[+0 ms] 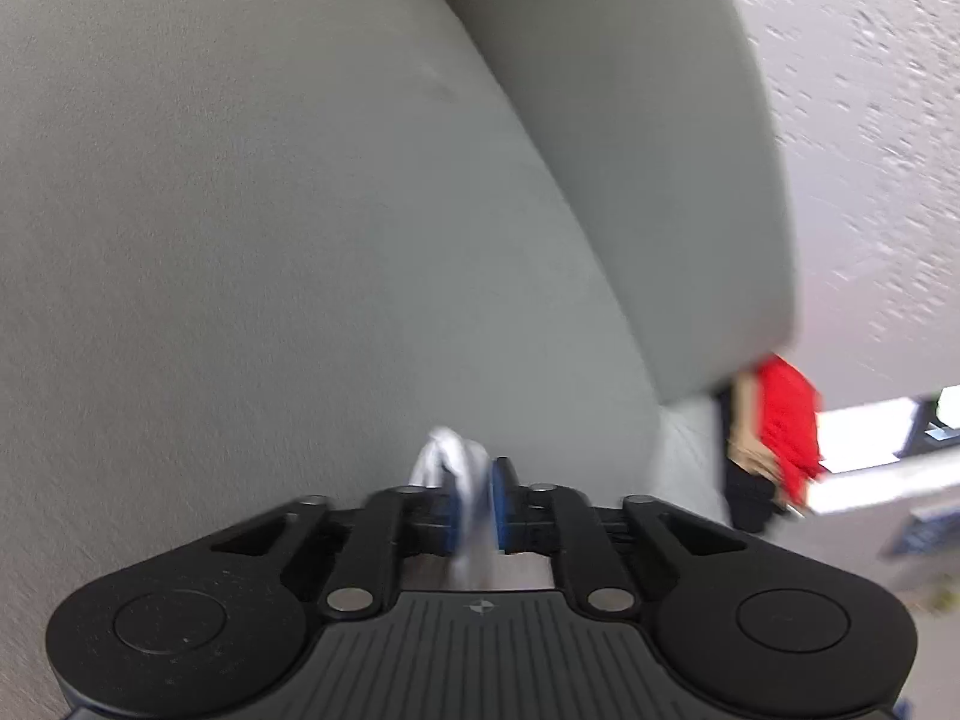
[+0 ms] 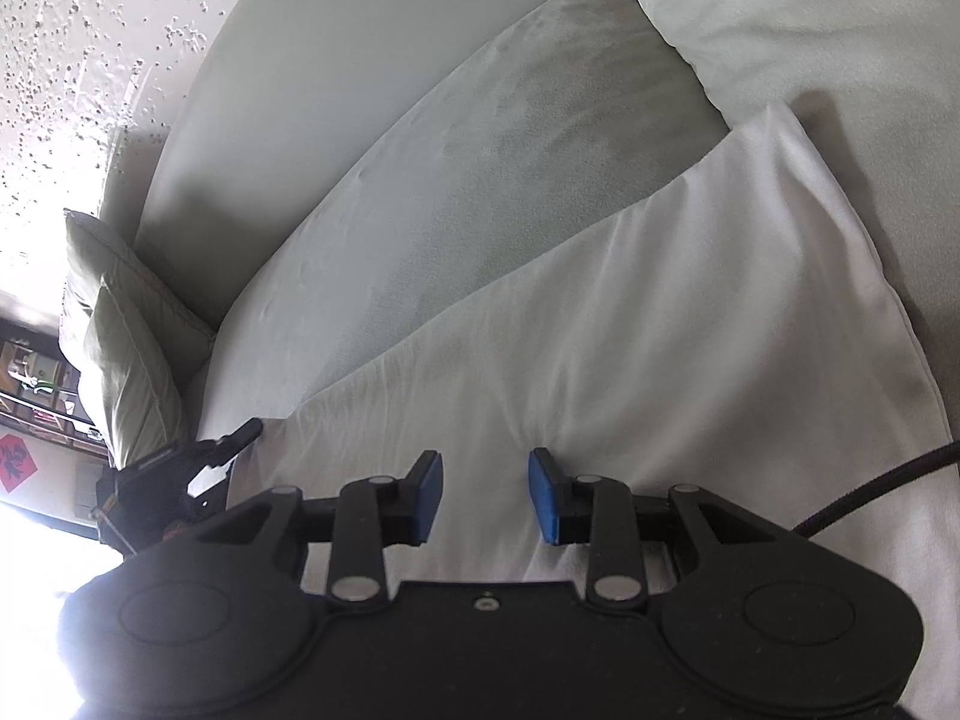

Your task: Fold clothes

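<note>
The left gripper (image 1: 477, 498) is pinching a corner of the white garment (image 2: 630, 324) lying on the sofa seat (image 2: 480, 138) — apparently thinly, given blur. The right gripper (image 2: 485, 495) is hovering half-open above it — unsupported, that corner risks slipping during lifting.

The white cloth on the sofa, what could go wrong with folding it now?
The left gripper pinches only a small bunch of the white cloth, so that bit could slip out if pulled hard.

The right gripper is open above the cloth and grips nothing, so a pull from the left alone might drag the cloth crooked across the sofa.

The black cable lies over the cloth's edge and might snag it.
</note>
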Motion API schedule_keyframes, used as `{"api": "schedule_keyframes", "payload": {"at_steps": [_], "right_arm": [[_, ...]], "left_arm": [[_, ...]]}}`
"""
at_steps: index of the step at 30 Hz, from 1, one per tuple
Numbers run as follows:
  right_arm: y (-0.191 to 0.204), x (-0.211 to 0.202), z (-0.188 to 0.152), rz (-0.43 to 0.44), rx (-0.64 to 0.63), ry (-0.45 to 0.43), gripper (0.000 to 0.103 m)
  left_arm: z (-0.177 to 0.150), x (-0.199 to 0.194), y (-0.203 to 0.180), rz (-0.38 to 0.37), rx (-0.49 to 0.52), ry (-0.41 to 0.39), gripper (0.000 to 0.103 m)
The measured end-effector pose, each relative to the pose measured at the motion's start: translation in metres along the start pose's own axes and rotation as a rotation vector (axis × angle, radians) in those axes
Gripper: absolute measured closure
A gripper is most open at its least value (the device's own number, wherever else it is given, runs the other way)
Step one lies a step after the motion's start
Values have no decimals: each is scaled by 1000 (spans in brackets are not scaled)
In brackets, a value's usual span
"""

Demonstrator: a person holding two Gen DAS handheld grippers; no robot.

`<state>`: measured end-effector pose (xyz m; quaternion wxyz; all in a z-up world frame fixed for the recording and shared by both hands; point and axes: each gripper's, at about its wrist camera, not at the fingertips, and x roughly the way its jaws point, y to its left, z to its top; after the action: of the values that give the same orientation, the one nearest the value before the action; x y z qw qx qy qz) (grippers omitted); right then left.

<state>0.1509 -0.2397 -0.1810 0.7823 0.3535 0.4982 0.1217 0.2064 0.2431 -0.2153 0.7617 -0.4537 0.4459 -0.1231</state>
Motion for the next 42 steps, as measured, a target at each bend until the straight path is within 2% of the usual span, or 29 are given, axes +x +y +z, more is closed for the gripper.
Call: {"api": "schedule_keyframes", "payload": {"at_steps": [3,6,10,11,13,15,17,22,25,28,29,33,36,39,40,42], "right_arm": [[1,0,0,-6,-7,-2,72],[2,0,-1,-11,-20,-3,72],[5,0,-2,-18,-35,-5,72],[6,0,-2,-21,-43,-6,72],[8,-2,-3,-27,-53,-9,72],[11,-7,-5,-38,-58,-15,71],[16,-23,-10,-40,-78,-45,70],[29,-86,-27,40,-95,-134,70],[38,-134,-42,80,-119,-200,65],[40,-171,-59,66,-143,-255,54],[37,-178,-64,49,-151,-261,53],[10,-184,-77,-11,-104,-270,53],[-18,-183,-82,-38,-42,-288,53],[-45,-181,-84,-59,22,-308,53],[-54,-180,-85,-66,43,-314,53],[-70,-177,-86,-79,79,-320,53]], "left_arm": [[-3,-13,-11,82,75,-98,103],[-8,-25,-23,148,163,-156,102],[-19,-43,-41,190,267,-187,92],[-21,-48,-43,243,286,-215,87],[-23,-60,-45,313,294,-225,74],[-25,-75,-44,360,286,-220,74],[-31,-104,-42,392,324,-211,75],[-71,-170,-60,494,533,-166,74],[-108,-198,-70,478,599,-138,69],[-132,-194,-69,526,588,-75,69],[-137,-177,-69,559,579,-47,69],[-142,-158,-54,557,504,19,70],[-141,-150,-42,534,446,19,71],[-145,-149,-42,506,416,3,83],[-147,-150,-44,492,414,6,92],[-154,-147,-49,505,447,18,92]]}}
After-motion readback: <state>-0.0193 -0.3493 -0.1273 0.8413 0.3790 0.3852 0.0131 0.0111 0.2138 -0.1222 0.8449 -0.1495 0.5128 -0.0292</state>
